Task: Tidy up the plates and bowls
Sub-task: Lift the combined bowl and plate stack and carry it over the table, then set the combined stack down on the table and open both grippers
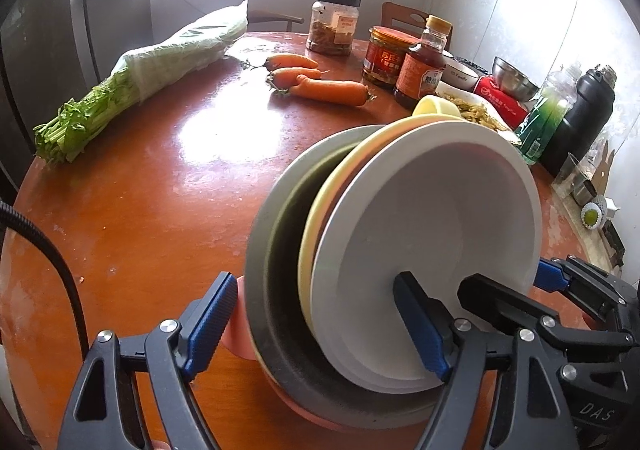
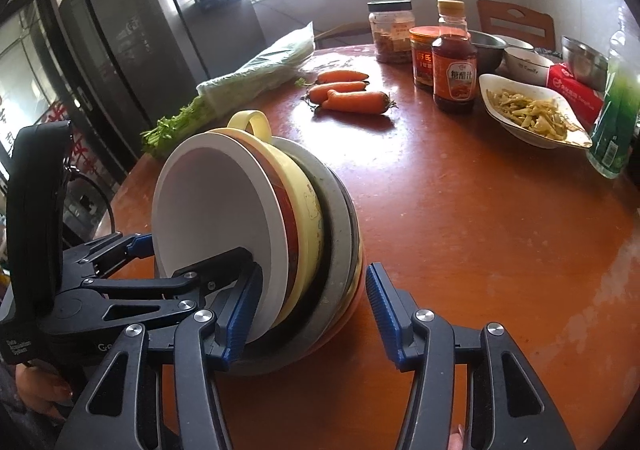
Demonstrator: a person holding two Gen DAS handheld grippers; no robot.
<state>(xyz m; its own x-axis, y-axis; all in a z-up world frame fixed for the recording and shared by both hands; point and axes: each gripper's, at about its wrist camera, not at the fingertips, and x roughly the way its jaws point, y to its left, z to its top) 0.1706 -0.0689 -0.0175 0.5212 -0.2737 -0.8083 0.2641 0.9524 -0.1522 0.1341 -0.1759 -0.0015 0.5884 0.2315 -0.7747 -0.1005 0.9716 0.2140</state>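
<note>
While the stack of plates and bowls (image 1: 360, 270) is already nested together, it stands on edge and must yet be laid flat. Its rims face three o'clock in the left view, axis level across the worktop (image 1: 160, 189). Both left gripper (image 1: 320, 324) and right gripper (image 2: 310, 314) straddle it, fingers spread, not clamping.

The left gripper (image 1: 320, 330) is held low with its jaws spread wide, fingers seen at 7 and 5 o'clock in its own view. The right gripper (image 2: 312, 314) is likewise held wide apart, entering the left view from 4 o'clock.
</note>
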